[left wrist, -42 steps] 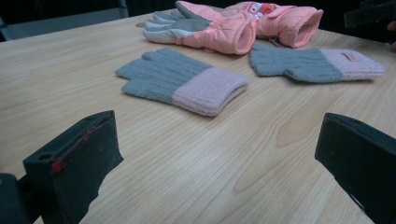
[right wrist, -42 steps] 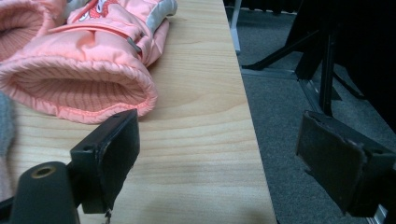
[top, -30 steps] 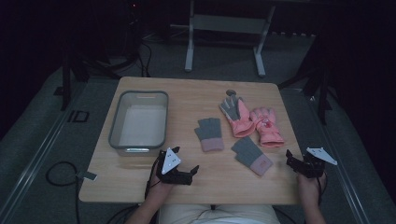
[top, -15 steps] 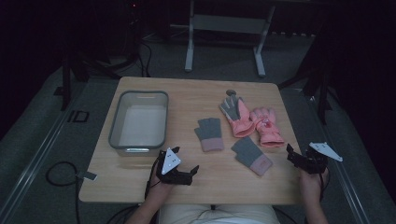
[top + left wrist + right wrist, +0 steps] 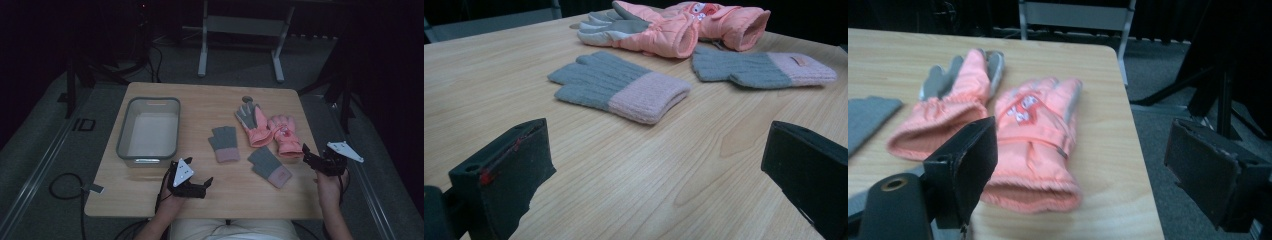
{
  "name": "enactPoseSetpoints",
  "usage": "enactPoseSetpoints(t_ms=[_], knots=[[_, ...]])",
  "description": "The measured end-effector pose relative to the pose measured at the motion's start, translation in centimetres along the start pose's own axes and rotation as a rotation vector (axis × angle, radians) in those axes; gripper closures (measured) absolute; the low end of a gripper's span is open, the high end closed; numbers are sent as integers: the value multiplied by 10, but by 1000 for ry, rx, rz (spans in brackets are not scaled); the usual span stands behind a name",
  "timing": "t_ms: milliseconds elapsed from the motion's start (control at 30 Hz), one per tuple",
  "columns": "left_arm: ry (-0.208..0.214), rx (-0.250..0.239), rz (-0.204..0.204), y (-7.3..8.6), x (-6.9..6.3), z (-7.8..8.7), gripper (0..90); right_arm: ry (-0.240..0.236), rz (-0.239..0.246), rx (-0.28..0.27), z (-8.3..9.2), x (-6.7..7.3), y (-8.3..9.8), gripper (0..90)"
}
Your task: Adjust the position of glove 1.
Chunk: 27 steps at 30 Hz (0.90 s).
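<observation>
Right hand-held gripper [image 5: 311,156] open, pink glove [image 5: 284,135] just ahead

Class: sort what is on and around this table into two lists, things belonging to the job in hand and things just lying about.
In the job:
pink ski gloves
grey knit gloves
clear plastic bin
left hand-held gripper
right hand-held gripper

Lying about:
metal stand
floor cable

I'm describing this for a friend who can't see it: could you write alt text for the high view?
A person at a wooden table holds an open left gripper and an open right gripper, both empty. Between them lie two grey knit gloves with pink cuffs, with two pink padded gloves behind them. A clear bin sits on the left.
</observation>
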<state>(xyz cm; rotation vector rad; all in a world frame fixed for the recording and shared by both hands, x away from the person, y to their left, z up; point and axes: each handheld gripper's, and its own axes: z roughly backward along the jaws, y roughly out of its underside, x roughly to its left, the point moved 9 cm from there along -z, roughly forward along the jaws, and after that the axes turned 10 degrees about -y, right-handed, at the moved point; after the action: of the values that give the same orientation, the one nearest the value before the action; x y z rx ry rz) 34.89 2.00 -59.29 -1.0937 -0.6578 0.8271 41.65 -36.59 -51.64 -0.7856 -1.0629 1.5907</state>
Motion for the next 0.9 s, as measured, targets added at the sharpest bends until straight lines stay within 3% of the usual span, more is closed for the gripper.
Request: enactPoseSetpoints(t_ms=[467,900], knots=[[-2,-1,0,0,0,0,0,-48,36,-10,-9,25,-24,127],[-1,-2,3,0,0,0,0,-153,75,-7,-26,64,-38,127]])
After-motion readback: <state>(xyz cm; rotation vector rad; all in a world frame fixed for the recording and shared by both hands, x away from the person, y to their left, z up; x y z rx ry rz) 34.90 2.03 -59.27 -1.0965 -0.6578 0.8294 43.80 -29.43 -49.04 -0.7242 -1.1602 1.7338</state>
